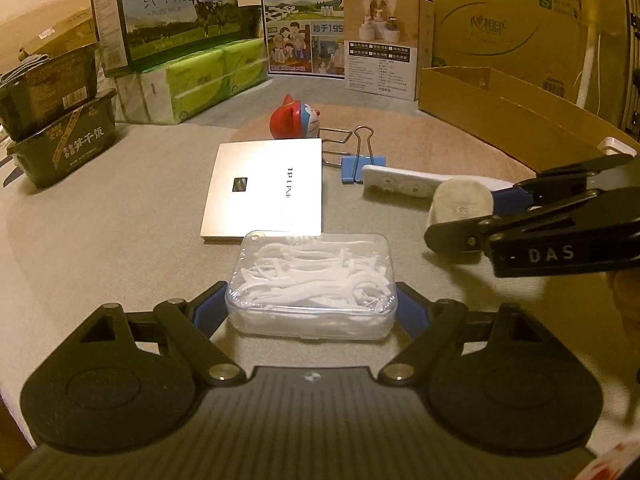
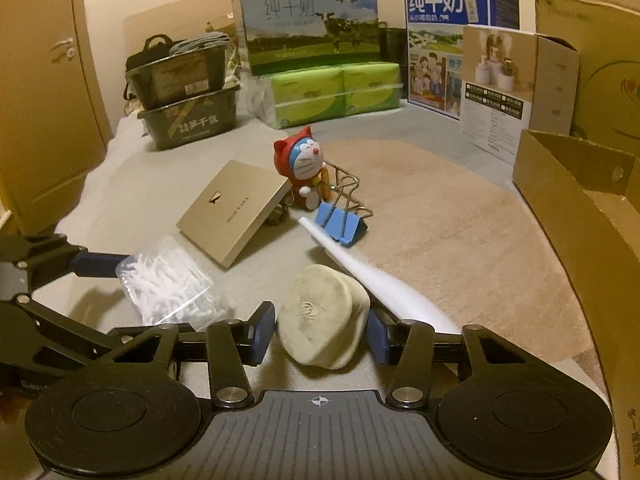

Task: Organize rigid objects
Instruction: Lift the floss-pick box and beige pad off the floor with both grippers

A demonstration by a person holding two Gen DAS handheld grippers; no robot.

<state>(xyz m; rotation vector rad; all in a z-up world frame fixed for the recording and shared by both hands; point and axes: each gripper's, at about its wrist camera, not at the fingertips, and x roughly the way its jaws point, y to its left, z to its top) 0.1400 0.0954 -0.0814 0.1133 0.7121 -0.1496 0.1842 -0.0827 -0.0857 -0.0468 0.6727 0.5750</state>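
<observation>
Grasp step, both hands. Your left gripper [image 1: 311, 300] pinches the floss-pick box [image 1: 311, 280] near the mat's front edge; your right gripper [image 2: 320, 330] brackets the pale stone [image 2: 322, 316], contact seemingly made. Next: lift both toward the cardboard box [image 2: 580, 200].

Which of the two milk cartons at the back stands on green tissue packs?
The pale cow-picture milk carton; the blue milk carton stands on the table.
</observation>
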